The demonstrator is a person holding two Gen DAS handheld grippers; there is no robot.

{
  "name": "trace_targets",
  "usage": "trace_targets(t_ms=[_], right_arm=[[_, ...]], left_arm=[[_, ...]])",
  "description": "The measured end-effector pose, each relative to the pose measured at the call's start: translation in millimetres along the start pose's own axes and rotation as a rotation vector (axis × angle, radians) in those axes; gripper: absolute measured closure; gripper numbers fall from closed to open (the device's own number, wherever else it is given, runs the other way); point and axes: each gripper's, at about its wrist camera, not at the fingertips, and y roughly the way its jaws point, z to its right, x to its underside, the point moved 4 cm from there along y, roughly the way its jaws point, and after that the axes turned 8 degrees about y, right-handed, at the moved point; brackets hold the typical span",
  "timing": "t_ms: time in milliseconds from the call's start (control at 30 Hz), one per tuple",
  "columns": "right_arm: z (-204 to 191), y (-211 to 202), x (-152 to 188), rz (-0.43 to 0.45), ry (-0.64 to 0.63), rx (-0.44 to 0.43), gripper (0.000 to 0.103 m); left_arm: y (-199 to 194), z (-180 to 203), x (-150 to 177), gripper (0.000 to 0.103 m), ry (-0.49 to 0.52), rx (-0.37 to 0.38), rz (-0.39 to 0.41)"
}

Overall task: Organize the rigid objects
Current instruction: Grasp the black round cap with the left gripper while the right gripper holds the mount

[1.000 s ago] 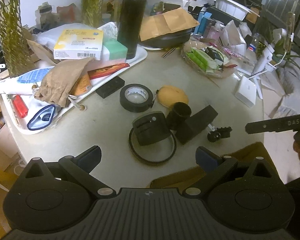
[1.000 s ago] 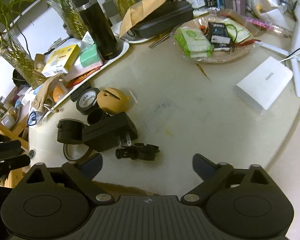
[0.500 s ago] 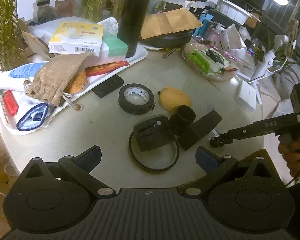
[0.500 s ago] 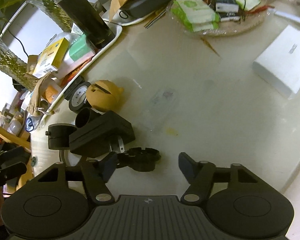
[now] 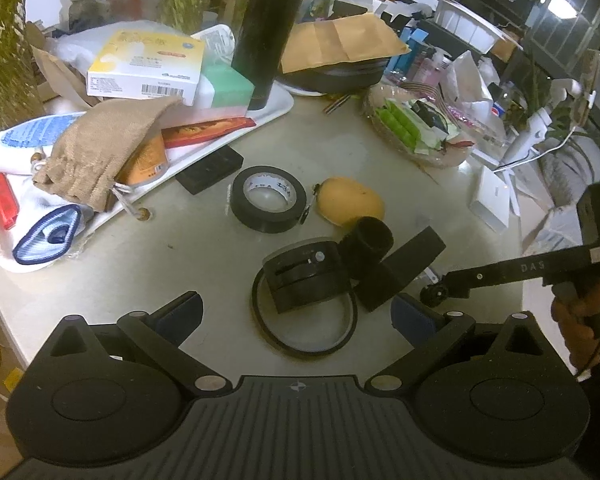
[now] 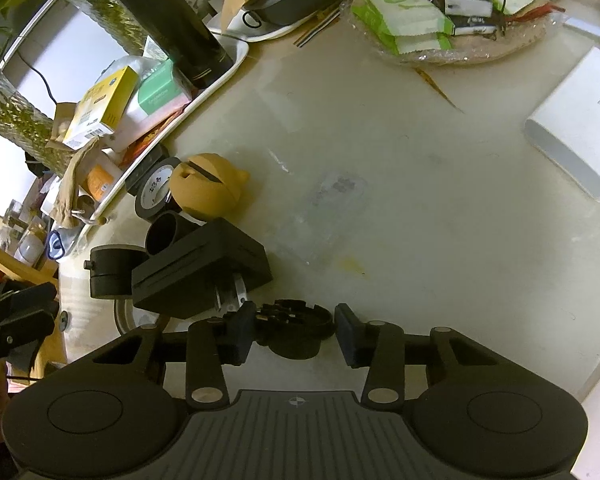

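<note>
Right wrist view: the right tongs [image 6: 295, 330] sit low over the worktop [image 6: 400, 220], their jaws having just been closing around a small black clamp piece [image 6: 296, 326].
Grip: the left pad looks to touch the piece; a sliver of gap shows at the right pad, so no pinch yet.
Ahead-left of right tongs: a black box [image 6: 200, 266], a black cylinder [image 6: 166, 234], a round black cap [image 6: 112, 266] and a tan coin bank [image 6: 208, 190].
Left wrist view: the left tongs [image 5: 296, 312] hang spread wide with nothing between them.
Ahead of left tongs: a thin black ring [image 5: 304, 340] under the cap, then a roll of black tape [image 5: 268, 198].
Right of left tongs: the right tongs' arm and a hand [image 5: 580, 312].
Far left: a white tray [image 5: 220, 144].
</note>
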Motion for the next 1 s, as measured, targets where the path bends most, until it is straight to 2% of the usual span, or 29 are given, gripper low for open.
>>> trace_targets(t_ms=[300, 333, 367, 400, 633, 833, 933, 1000], right_arm=[[1.2, -19.4, 0.9, 0.067, -0.003, 0.005, 0.058], [1.4, -21.6, 1.1, 0.074, -0.003, 0.003, 0.058], [1.6, -23.8, 1.4, 0.081, -0.002, 0.000, 0.058], [1.9, -26.2, 1.5, 0.087, 0.000, -0.003, 0.058], [2.2, -32.7, 1.9, 0.104, 0.007, -0.027, 0.058], [2.2, -33.4, 1.9, 0.102, 0.002, -0.036, 0.058], [3.3, -33.9, 1.6, 0.103, 0.007, -0.038, 0.058], [3.5, -34.3, 1.4, 0.105, 0.010, -0.037, 0.058]], left_arm=[[20.0, -6.6, -9.9, 0.001, -0.068, 0.057, -0.028], [23.2, -8.5, -11.3, 0.003, -0.084, 0.065, -0.031], [26.7, -10.5, -12.9, 0.014, -0.100, 0.075, -0.034], [32.2, -12.4, -14.6, 0.016, -0.115, 0.089, -0.050], [59.8, -21.2, -24.6, 0.021, -0.175, 0.120, -0.102], [76.7, -25.2, -31.0, 0.034, -0.215, 0.155, -0.143], [78.5, -26.8, -32.7, 0.045, -0.215, 0.147, -0.150], [77.5, -26.7, -31.6, 0.045, -0.223, 0.156, -0.160]])
